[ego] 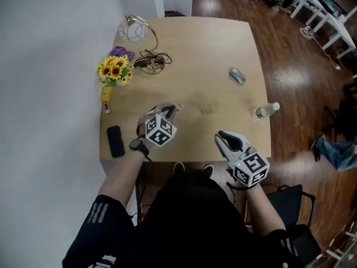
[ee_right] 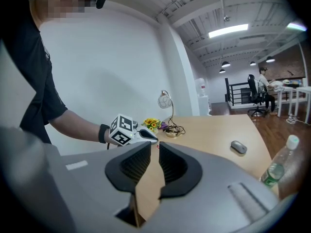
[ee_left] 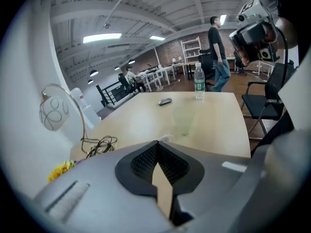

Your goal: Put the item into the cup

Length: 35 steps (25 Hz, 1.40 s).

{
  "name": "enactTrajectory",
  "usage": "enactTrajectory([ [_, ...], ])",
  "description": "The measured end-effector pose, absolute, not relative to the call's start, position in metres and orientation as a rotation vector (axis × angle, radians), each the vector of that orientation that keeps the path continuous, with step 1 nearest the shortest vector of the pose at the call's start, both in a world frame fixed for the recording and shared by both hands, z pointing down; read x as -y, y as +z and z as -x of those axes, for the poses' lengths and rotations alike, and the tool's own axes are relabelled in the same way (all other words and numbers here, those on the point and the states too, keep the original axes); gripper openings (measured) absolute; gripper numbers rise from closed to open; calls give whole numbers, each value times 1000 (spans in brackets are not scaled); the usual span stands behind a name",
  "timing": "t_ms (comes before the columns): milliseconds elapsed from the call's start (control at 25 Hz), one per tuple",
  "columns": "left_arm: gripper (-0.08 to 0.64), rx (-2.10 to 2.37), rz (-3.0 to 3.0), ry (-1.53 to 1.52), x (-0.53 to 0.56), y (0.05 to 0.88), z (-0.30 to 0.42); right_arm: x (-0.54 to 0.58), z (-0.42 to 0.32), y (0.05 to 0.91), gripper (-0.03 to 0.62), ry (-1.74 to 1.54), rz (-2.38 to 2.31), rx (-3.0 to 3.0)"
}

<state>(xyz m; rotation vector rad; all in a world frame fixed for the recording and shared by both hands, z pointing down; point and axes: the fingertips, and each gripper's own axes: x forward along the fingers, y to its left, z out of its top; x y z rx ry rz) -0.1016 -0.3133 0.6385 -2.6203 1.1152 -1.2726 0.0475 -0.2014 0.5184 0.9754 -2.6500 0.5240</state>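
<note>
A clear, nearly see-through cup (ego: 209,108) stands upright mid-table, also in the left gripper view (ee_left: 183,120). My left gripper (ego: 175,109) rests low over the table just left of the cup. Its jaws are closed together (ee_left: 156,142), and a small pale item (ee_left: 166,138) pokes out at their tips; its shape is too small to tell. My right gripper (ego: 222,135) hovers near the table's front edge, right of the left one. A narrow gap shows between its jaws (ee_right: 155,143) with nothing in it. It faces the left gripper (ee_right: 129,132).
A water bottle (ego: 266,111) stands at the right edge and a grey mouse (ego: 237,76) lies beyond the cup. A black phone (ego: 115,140), sunflowers (ego: 115,70), tangled cables (ego: 152,61) and a lamp (ego: 134,31) line the left side by the wall.
</note>
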Motion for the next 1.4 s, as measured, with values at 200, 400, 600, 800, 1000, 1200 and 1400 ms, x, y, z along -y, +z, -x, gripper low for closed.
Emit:
enactTrajectory([
  [200,-8,-978,2645,-1179,333,614,23,200,-76,517,63,537,-1039,2639],
  [400,-8,-852,2652,-1225,345,630,-31,201,-101,519,63,555,-1096,2626],
  [600,-8,-759,2639,-1345,345,666,-55,202,-120,524,63,582,-1136,2606],
  [800,-8,-723,2620,-1473,346,700,-62,201,-131,528,63,596,-1144,2603],
  [1000,-6,-718,2578,-1571,349,720,-62,201,-137,529,63,596,-1139,2610],
  [1200,8,-724,2570,-1598,353,723,-62,203,-139,528,63,595,-1128,2615],
  [1400,42,-730,2571,-1611,355,719,-62,202,-139,528,63,589,-1111,2625],
])
